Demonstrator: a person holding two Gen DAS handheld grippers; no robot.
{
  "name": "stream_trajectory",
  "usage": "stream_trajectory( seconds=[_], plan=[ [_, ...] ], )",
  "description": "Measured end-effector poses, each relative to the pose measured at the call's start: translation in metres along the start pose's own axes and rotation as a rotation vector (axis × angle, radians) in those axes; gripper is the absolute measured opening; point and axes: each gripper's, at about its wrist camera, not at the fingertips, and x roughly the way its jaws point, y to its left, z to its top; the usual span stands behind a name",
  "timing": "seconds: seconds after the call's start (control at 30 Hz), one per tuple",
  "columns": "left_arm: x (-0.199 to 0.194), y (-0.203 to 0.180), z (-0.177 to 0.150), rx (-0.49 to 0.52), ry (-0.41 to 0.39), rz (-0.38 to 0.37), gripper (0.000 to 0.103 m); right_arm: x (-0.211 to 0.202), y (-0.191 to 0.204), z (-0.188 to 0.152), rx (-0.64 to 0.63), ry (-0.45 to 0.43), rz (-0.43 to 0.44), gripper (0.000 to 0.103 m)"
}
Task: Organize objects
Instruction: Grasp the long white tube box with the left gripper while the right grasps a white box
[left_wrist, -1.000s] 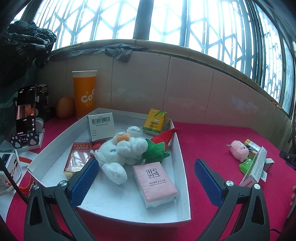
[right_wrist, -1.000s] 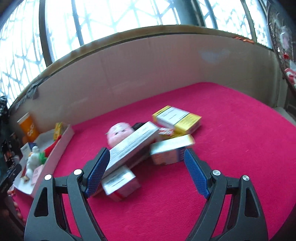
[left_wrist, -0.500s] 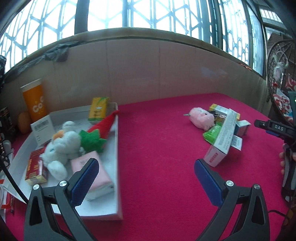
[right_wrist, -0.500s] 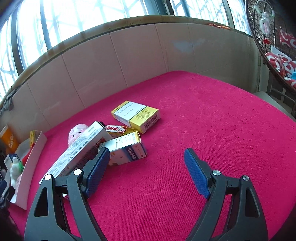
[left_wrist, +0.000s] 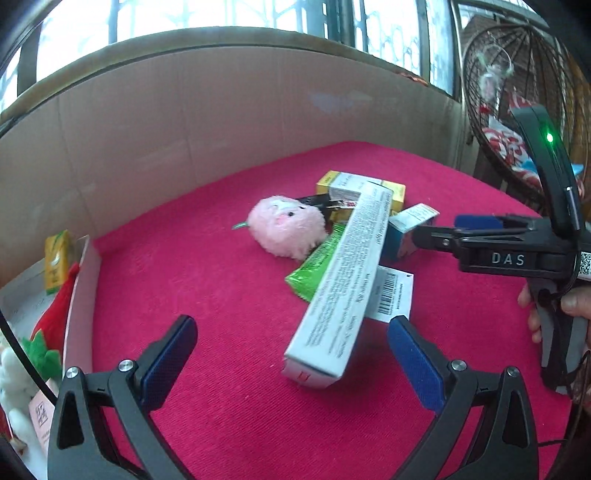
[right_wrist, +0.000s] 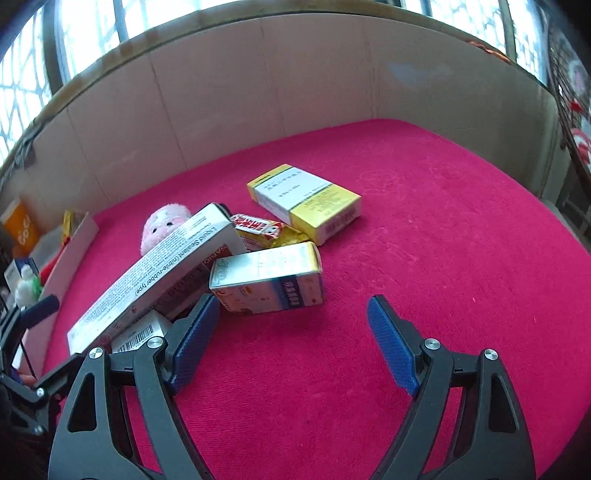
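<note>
A pile lies on the red cloth: a long white sealant box (left_wrist: 343, 280) (right_wrist: 155, 280), a pink plush (left_wrist: 286, 230) (right_wrist: 162, 225), a green packet (left_wrist: 317, 266), a barcode box (left_wrist: 393, 299), a yellow-and-white box (right_wrist: 306, 203), a red snack wrapper (right_wrist: 258, 229) and a small blue-and-white carton (right_wrist: 266, 280). My left gripper (left_wrist: 290, 332) is open, and the long box's near end lies between its jaws untouched. My right gripper (right_wrist: 291, 306) (left_wrist: 443, 232) is open just short of the small carton, its left finger (right_wrist: 195, 336) beside the long box.
A white tray (left_wrist: 81, 295) (right_wrist: 74, 251) at the left holds plush toys and small packs. A cardboard wall (right_wrist: 258, 92) rings the back. An orange cup (right_wrist: 18, 229) stands far left, a wicker chair (left_wrist: 517, 110) at the right. A person's hand (left_wrist: 576, 302) holds the right gripper.
My left gripper has swung right from above the tray to the pile, up to the long box. My right gripper has come closer and lower to the small carton. Both stay open.
</note>
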Motion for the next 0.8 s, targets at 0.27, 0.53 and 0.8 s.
stream_trajectory(
  seconds=[0.27, 0.53, 0.8],
  plan=[
    [0.022, -0.005, 0.024, -0.013, 0.032, -0.036, 0.102, 0.036, 0.018, 0.018, -0.090, 0.087, -0.028, 0.083],
    [0.044, -0.004, 0.037, -0.097, 0.074, -0.116, 0.068, 0.041, 0.005, 0.017, -0.013, 0.118, 0.008, 0.083],
    [0.034, -0.012, 0.028, -0.054, 0.016, -0.054, 0.029, 0.038, 0.011, 0.015, -0.031, 0.108, 0.044, 0.072]
  ],
)
